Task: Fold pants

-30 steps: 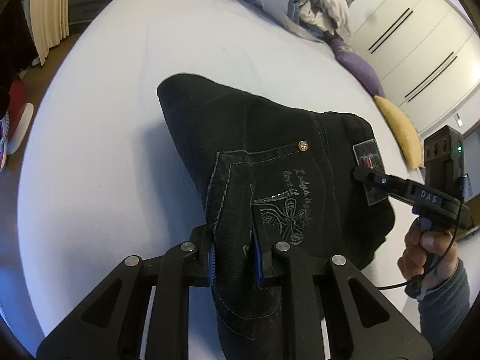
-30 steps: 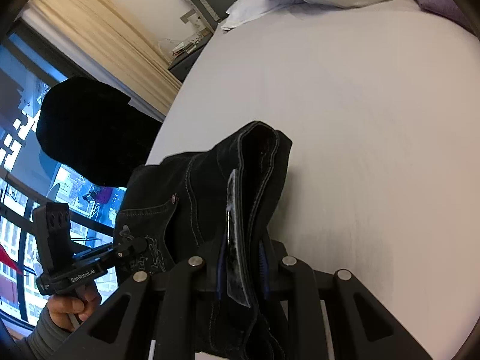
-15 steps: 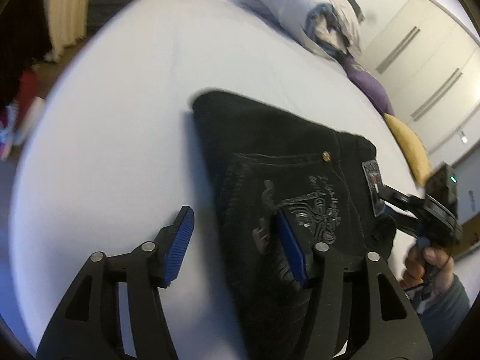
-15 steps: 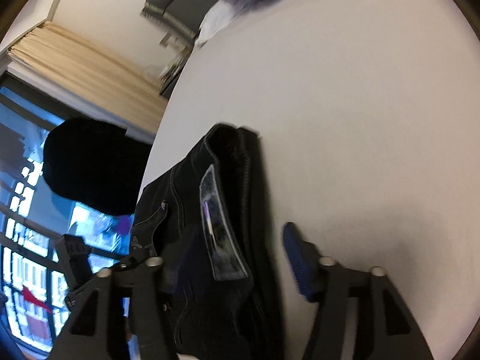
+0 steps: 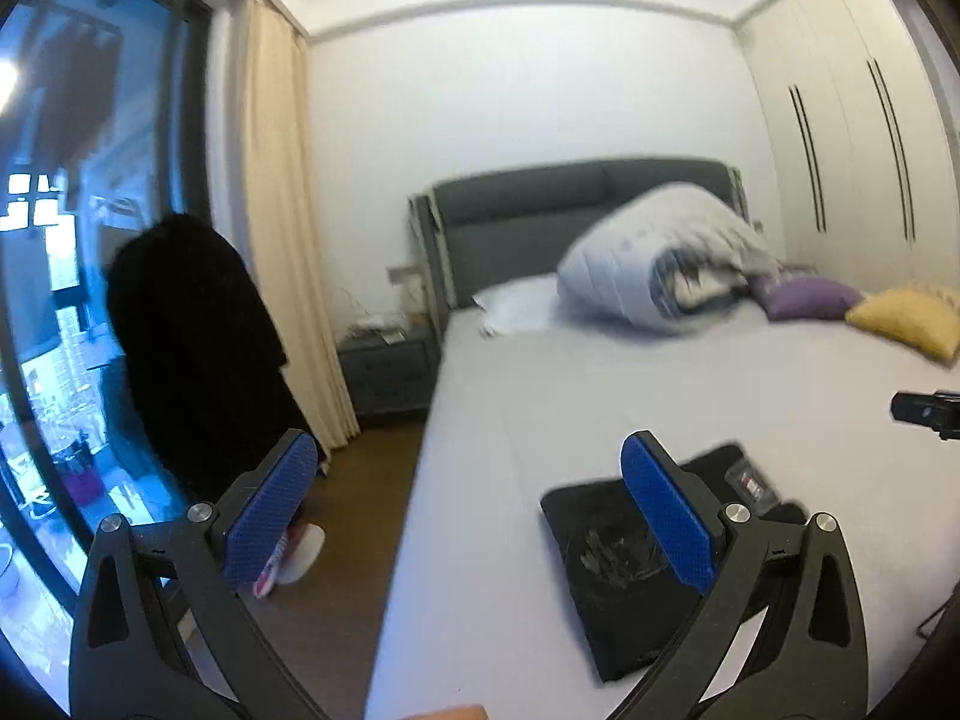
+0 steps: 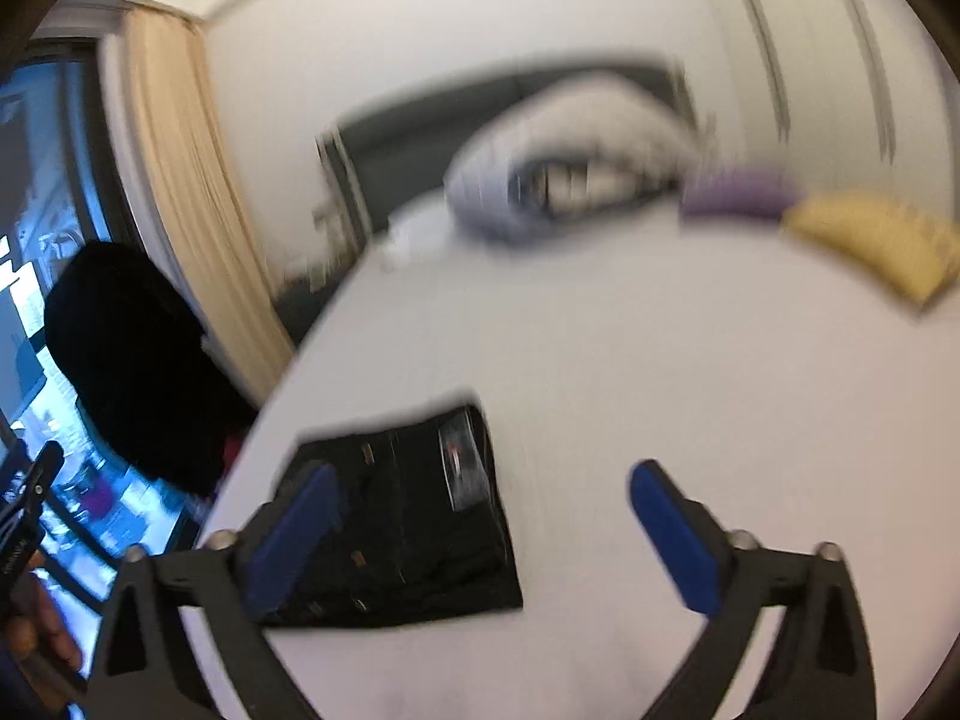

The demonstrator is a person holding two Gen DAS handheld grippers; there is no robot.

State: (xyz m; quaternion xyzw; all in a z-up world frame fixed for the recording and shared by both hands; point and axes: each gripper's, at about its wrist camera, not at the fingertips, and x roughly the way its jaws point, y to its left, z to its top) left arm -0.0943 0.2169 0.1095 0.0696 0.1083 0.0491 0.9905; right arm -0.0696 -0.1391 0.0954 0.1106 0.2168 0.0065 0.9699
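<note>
One pair of folded black pants [image 5: 624,546] lay on the bed [image 5: 600,384] below both tongs, left [image 5: 474,516] and right [image 6: 480,534], each spread wide and empty.

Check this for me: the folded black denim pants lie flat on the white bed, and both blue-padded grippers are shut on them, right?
Not quite. The folded black denim pants do lie flat on the white bed, but the left gripper and right gripper are both open and clear of them, as both wrist views show.
</note>
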